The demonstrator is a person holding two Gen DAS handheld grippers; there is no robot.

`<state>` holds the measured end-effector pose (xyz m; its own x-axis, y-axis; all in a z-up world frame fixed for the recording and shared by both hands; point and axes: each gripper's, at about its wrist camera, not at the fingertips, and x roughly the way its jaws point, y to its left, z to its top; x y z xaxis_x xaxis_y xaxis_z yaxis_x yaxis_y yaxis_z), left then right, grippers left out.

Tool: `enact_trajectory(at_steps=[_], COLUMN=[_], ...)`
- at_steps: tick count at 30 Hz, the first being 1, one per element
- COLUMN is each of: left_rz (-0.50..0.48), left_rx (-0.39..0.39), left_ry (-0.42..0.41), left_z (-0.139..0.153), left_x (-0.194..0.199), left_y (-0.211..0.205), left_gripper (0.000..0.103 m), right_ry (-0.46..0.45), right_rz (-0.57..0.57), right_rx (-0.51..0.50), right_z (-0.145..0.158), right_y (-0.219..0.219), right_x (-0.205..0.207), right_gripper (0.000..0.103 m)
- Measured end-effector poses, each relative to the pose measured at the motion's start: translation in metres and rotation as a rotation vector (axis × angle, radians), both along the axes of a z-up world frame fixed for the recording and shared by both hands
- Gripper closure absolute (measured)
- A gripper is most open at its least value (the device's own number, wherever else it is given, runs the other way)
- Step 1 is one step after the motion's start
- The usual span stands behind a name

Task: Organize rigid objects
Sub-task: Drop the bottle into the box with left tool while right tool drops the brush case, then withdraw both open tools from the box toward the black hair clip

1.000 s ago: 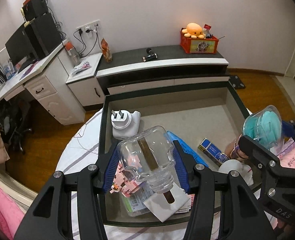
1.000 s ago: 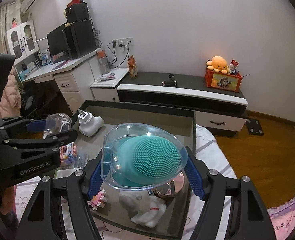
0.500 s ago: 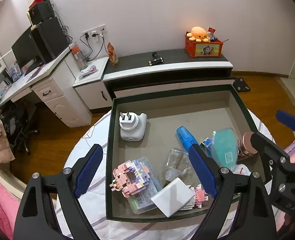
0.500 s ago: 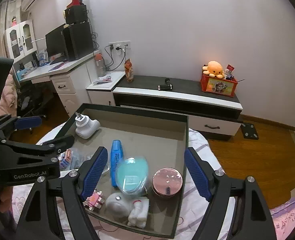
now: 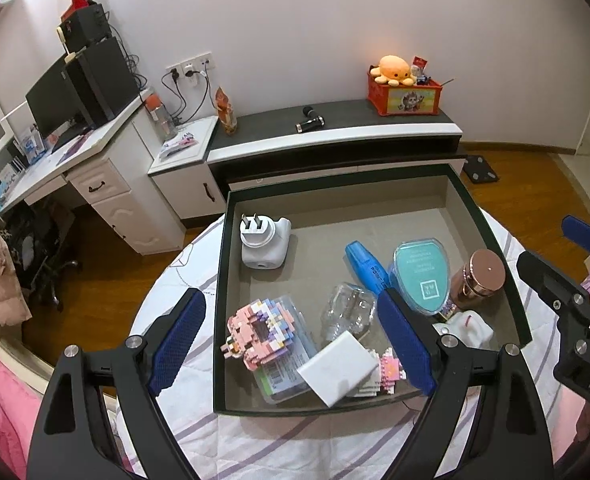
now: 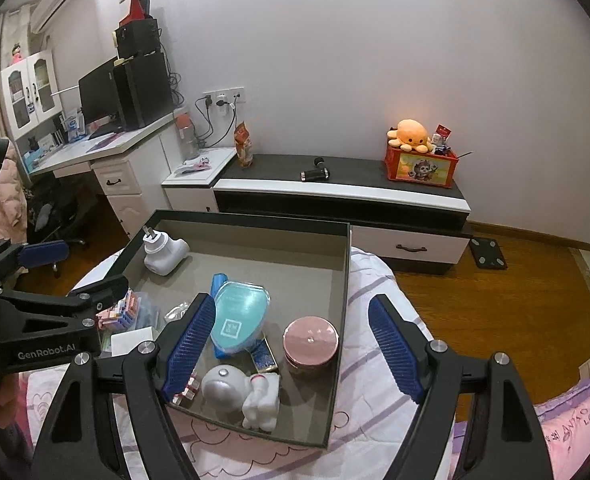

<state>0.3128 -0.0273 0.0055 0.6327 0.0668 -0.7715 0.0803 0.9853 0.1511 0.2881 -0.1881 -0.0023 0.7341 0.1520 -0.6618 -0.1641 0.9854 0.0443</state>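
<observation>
A dark shallow tray (image 5: 220,300) on a striped bedcover holds the objects. A clear glass bottle (image 5: 347,314) lies on its side in it, beside a teal brush in a clear case (image 5: 421,276) that rests across a blue marker (image 5: 367,266). My left gripper (image 5: 291,312) hangs open above the tray's near half, with nothing between its pads. In the right wrist view my right gripper (image 6: 293,312) is also open and empty, above the teal case (image 6: 239,318) and a rose-gold jar (image 6: 311,340). Each gripper shows at the edge of the other's view.
Also in the tray are a white plug adapter (image 5: 263,240), a pink block figure (image 5: 255,328) on a plastic box, a white card (image 5: 337,368) and a white astronaut toy (image 6: 239,390). A low cabinet (image 6: 335,188) and a desk (image 5: 75,152) stand behind.
The left gripper let go of the glass bottle and the right let go of the teal case; both now lie in the tray. Both grippers have opened and drawn back and up.
</observation>
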Motion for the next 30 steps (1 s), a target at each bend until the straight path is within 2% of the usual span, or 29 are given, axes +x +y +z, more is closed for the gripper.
enact_trajectory(at_steps=[9, 17, 30], left_rz=[0.019, 0.047, 0.076], left_rx=[0.000, 0.006, 0.011], left_ry=[-0.029, -0.056, 0.029], left_z=[0.010, 0.011, -0.041], left_x=[-0.032, -0.076, -0.168], left_y=[0.010, 0.031, 0.072], left_gripper=[0.010, 0.006, 0.005], right_ry=[-0.004, 0.000, 0.078], right_rz=[-0.008, 0.041, 0.125], right_rx=[0.004, -0.001, -0.015], right_z=[0.009, 0.009, -0.024], right_y=[-0.005, 0.009, 0.057], right_x=[-0.025, -0.083, -0.167], right_gripper=[0.023, 0.023, 0.023])
